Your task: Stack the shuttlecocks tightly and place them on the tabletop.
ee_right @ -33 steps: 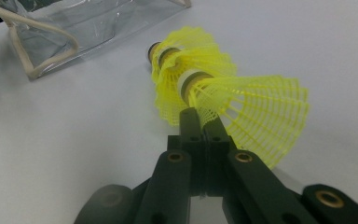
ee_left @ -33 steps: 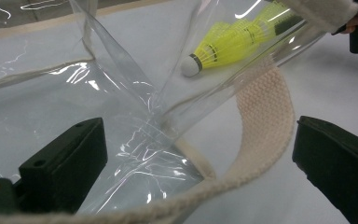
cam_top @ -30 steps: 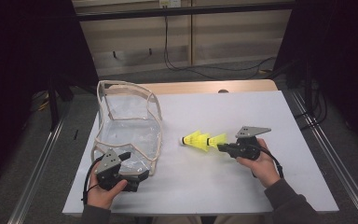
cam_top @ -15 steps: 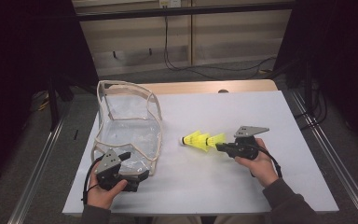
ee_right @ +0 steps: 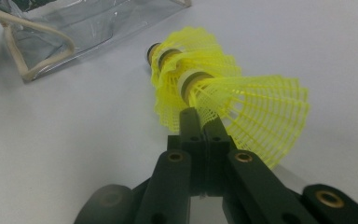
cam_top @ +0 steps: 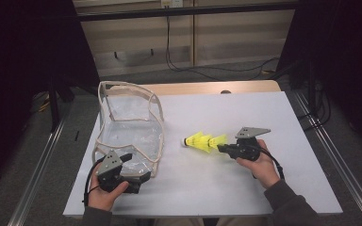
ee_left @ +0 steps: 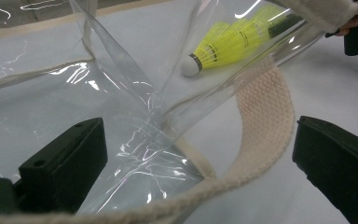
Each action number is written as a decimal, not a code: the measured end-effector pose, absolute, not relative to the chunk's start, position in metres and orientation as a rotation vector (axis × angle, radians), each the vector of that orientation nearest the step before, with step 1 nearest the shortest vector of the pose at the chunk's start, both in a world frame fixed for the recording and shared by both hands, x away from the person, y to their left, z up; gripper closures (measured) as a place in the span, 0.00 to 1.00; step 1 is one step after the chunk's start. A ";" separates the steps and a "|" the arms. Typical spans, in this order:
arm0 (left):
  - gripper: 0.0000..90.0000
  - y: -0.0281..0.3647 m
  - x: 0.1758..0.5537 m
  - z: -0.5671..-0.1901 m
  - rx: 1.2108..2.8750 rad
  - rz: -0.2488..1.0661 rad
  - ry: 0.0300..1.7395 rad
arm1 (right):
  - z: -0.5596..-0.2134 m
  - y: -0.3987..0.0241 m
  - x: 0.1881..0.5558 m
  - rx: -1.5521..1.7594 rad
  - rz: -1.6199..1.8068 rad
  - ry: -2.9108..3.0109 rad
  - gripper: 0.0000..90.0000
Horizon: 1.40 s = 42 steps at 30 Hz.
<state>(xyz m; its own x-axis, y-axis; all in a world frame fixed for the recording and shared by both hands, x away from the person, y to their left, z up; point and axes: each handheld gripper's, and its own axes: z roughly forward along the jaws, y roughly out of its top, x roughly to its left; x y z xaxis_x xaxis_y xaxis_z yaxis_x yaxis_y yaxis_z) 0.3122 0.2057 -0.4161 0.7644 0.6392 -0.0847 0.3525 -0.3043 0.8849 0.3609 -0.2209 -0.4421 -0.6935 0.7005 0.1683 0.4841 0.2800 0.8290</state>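
Spreading wide and bare toward its far and right edges, the white surface (cam_top: 264, 188) leaves plenty of open room. The clear bag (cam_top: 129, 125) with cream webbing trim stands near the left edge. Nested yellow shuttlecocks (cam_top: 202, 141) lie mid-surface, long axis across it, cork end toward the bag. The right tool (cam_top: 222, 149) has its jaws pressed together, pinching the rear skirt. The left tool (cam_top: 143, 176) is spread around the bag's near corner and strap.

A clear bag (cam_top: 131, 123) stands on the desk (cam_top: 264, 113) at left — shuttlecocks (cam_top: 201, 141) lie to its right. Left tongs (cam_top: 136, 176) sit before the bag, right tongs (cam_top: 222, 147) right of the shuttlecocks.
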 end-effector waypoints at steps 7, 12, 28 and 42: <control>0.03 0.206 0.312 -0.416 1.923 0.347 0.755 | -0.443 -0.220 0.362 1.098 1.370 2.324 1.00; 0.03 0.206 0.312 -0.416 1.924 0.347 0.753 | -0.443 -0.219 0.362 1.099 1.372 2.324 1.00; 0.03 0.205 0.312 -0.416 1.921 0.350 0.757 | -0.444 -0.215 0.364 1.098 1.374 2.324 1.00; 0.03 0.205 0.312 -0.416 1.920 0.348 0.759 | -0.446 -0.211 0.366 1.097 1.371 2.330 1.00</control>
<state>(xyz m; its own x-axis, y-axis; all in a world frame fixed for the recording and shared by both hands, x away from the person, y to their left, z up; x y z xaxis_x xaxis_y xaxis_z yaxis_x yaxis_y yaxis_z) 0.3123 0.2054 -0.4163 0.7617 0.6423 -0.0854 0.3541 -0.3022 0.8850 0.3657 -0.2115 -0.4457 -0.6958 0.6974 0.1716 0.4886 0.2846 0.8248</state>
